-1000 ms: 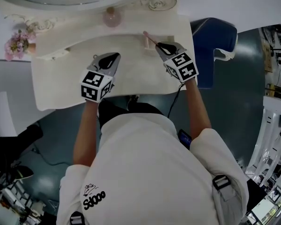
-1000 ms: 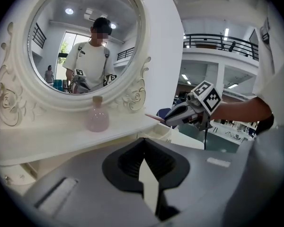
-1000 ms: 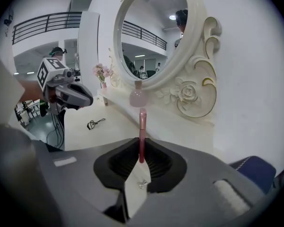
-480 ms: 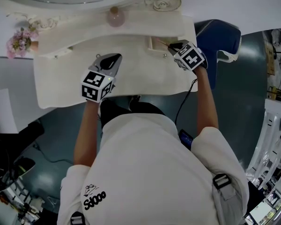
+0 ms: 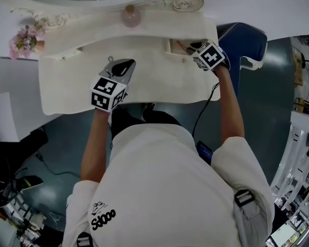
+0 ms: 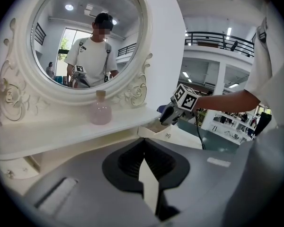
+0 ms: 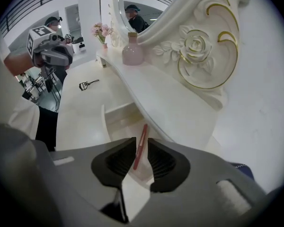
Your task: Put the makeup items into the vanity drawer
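The right tool [image 7: 141, 141] points steeply down into the open drawer [image 7: 114, 113] at the right end of the desk [image 5: 77, 89]. Its jaws have just been opening and now stand apart, released. A thin red makeup pencil [image 7: 140, 151] lies between them, clear of both pads and lengthwise inside the drawer. Whether it rests on the drawer's floor cannot be told. The left tool [image 6: 143, 143] is clenched on nothing and hangs over the middle of the desk, well apart from the right one. An eyelash curler [image 7: 88, 84] lies on the desk top near the left tool. On the shelf above, a pink bottle [image 7: 132, 52] stands below the round mirror [image 6: 85, 37], with flowers [image 5: 23, 37] at the far left.
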Tool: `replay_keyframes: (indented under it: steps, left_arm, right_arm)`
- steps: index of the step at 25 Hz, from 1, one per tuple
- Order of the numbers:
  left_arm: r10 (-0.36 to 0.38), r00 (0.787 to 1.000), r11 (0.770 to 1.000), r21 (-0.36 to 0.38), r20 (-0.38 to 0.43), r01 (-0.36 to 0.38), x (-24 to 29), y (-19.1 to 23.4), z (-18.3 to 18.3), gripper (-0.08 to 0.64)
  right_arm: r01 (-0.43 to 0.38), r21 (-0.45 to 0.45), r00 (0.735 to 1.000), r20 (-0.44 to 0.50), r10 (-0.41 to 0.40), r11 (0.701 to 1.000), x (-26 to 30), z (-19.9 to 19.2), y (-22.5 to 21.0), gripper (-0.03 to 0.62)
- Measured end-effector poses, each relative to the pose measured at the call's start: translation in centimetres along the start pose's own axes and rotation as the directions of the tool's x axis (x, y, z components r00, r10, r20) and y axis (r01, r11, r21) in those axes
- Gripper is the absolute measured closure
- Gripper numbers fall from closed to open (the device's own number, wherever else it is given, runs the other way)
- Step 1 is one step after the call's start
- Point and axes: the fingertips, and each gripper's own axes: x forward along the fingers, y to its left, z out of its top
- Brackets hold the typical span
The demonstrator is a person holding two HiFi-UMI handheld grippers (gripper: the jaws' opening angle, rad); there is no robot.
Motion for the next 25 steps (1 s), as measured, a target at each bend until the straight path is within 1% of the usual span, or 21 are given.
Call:
replay_keyframes:
  steps: [3,5,7,10,13,18,20,22,25]
  left_arm:
    - [0.013,1.000,1.000,-0.011,0.003,-0.013,-0.9,0.3,0.0,0.541]
    - [0.029,1.000,0.999,-0.017,0.003,-0.029,-1.6,0.8,0.0,0.541]
    - [0.051,0.999,0.998,-0.023,-0.005,-0.052,-2.5,1.6,-0.2,0.541]
    - [0.093,0.996,0.995,-0.037,-0.015,-0.094,-4.2,3.1,-0.7,0.541]
    - [0.125,0.992,0.990,-0.058,-0.021,-0.126,-6.1,4.5,-1.4,0.541]
    - [0.151,0.987,0.984,-0.086,-0.047,-0.154,-9.0,6.6,-3.1,0.541]
    - [0.157,0.986,0.982,-0.098,-0.053,-0.161,-9.9,7.4,-3.8,0.541]
    - [0.161,0.985,0.980,-0.110,-0.062,-0.167,-10.6,8.1,-4.7,0.541]
    - [0.157,0.985,0.979,-0.122,-0.067,-0.164,-11.7,8.8,-5.9,0.541]
  right_arm:
    - [0.028,0.046,0.998,0.057,-0.031,0.999,-1.1,1.0,-0.2,0.511]
    - [0.041,0.076,0.991,0.123,-0.050,0.996,-2.3,2.5,0.1,0.511]
    - [0.040,0.078,0.978,0.203,-0.056,0.996,-3.5,4.8,1.2,0.503]
    - [-0.007,0.048,0.947,0.320,-0.009,0.999,-4.7,8.9,4.3,0.460]
    - [-0.064,0.016,0.919,0.390,0.052,0.998,-4.7,12.6,8.0,0.448]
    - [-0.123,-0.054,0.906,0.402,0.134,0.991,-2.7,17.0,14.4,0.431]
    - [-0.158,-0.064,0.901,0.400,0.170,0.985,-1.5,18.3,16.9,0.425]
    - [-0.187,-0.057,0.902,0.386,0.195,0.981,0.1,19.2,19.0,0.424]
    - [-0.203,-0.005,0.914,0.359,0.191,0.979,2.4,19.5,21.6,0.422]
